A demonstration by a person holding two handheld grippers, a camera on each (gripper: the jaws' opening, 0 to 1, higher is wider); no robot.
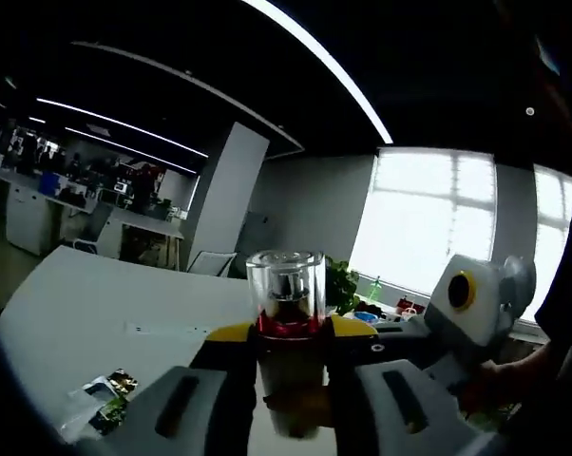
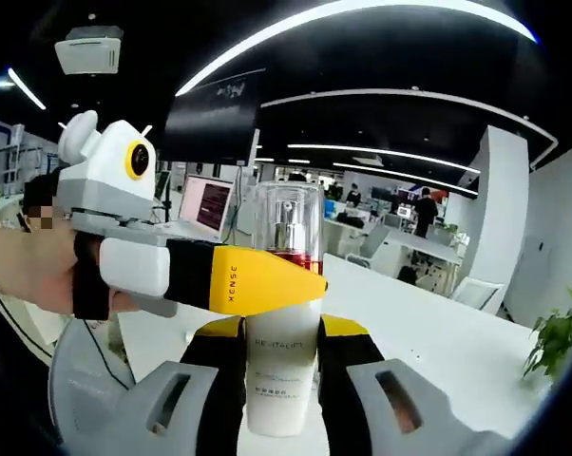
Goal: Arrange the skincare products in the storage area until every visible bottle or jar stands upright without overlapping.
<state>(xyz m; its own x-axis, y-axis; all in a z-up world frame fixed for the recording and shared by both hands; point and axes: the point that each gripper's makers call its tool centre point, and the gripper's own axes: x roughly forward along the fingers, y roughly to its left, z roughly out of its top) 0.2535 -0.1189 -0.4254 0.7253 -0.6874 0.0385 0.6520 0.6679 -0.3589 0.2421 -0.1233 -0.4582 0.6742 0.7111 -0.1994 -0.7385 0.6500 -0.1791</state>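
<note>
Right gripper view shows my right claw (image 2: 281, 380) and left claw (image 2: 267, 280) both clamped on the upright pump bottle (image 2: 284, 380), cap at twelve o'clock.

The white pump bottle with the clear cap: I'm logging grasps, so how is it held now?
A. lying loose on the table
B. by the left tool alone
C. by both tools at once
C: the white pump bottle with the clear cap sits between the right tool jaws while the left tool clamps its neck.

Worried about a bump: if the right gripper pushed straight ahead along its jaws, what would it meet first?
The pump bottle already between its jaws, with the left gripper closed across it just above.
</note>
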